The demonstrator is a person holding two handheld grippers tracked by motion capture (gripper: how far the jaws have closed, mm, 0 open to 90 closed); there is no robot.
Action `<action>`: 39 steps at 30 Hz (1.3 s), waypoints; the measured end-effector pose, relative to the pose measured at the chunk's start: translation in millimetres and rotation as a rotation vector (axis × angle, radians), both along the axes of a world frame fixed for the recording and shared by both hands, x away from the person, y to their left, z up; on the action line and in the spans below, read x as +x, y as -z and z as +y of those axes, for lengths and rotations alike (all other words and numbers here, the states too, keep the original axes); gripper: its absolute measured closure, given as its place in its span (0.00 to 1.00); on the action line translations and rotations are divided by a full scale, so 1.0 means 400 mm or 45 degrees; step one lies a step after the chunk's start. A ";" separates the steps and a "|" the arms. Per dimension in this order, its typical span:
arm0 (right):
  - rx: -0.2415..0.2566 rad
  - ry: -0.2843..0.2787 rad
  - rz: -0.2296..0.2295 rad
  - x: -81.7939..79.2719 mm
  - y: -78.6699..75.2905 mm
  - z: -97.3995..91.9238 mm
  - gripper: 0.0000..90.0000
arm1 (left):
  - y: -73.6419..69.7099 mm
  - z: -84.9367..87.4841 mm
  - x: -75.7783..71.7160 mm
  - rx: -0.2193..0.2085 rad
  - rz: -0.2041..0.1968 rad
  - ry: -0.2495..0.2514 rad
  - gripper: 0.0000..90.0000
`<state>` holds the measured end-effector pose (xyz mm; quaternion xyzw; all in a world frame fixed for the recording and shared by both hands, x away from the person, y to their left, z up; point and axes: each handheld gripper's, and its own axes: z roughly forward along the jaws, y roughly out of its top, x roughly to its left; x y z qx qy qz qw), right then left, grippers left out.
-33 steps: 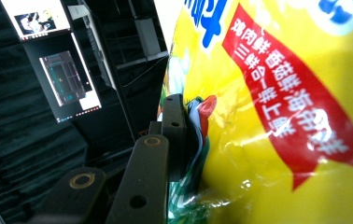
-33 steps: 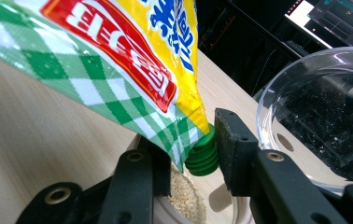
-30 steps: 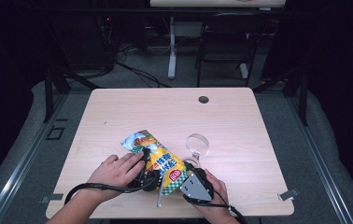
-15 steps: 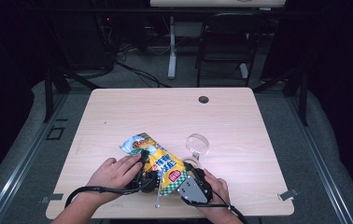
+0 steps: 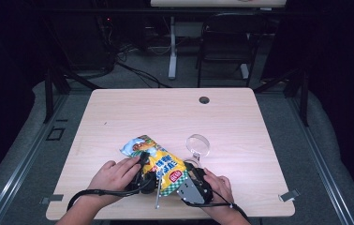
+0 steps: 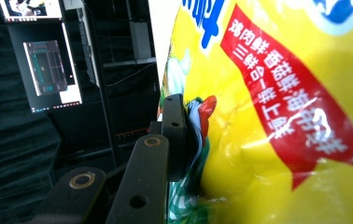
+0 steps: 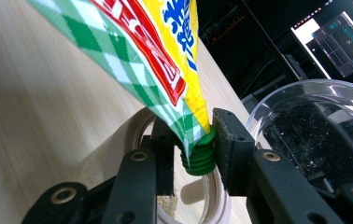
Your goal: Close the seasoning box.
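A yellow snack bag (image 5: 158, 161) with a green checked edge lies near the table's front edge, between both hands. My left gripper (image 5: 143, 176) is shut on the bag's left side; in the left gripper view one black pad (image 6: 174, 130) presses into the bag (image 6: 277, 112) and the other jaw is hidden behind it. My right gripper (image 5: 191, 180) grips the bag's lower right corner. In the right gripper view its jaws (image 7: 195, 140) have just been closing and pinch the checked corner (image 7: 132, 51) around a green ribbed piece (image 7: 198, 156).
A clear round glass dish (image 5: 197, 144) stands just beyond the right hand, close to the right jaw (image 7: 314, 135). A thin metal rod (image 5: 158, 194) lies at the front edge. A dark grommet hole (image 5: 204, 100) sits at the table's far side. Black cables trail from both grippers.
The bag's far end has slid slightly toward the person along with the left hand. The right hand has stayed in place.
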<state>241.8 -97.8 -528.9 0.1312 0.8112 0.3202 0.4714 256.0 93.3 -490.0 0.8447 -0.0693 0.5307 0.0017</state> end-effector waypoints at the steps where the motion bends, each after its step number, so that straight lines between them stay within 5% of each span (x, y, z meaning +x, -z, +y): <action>1: -0.001 -0.002 -0.001 0.000 0.000 0.000 0.78 | 0.002 0.001 0.000 -0.012 0.005 -0.003 0.90; 14: -0.110 -0.024 -0.049 -0.003 -0.016 0.009 0.78 | 0.024 0.024 -0.002 -0.169 0.026 -0.025 0.90; 39: -0.320 -0.070 -0.136 -0.005 -0.033 0.027 0.78 | 0.065 0.046 -0.009 -0.384 0.070 -0.066 0.89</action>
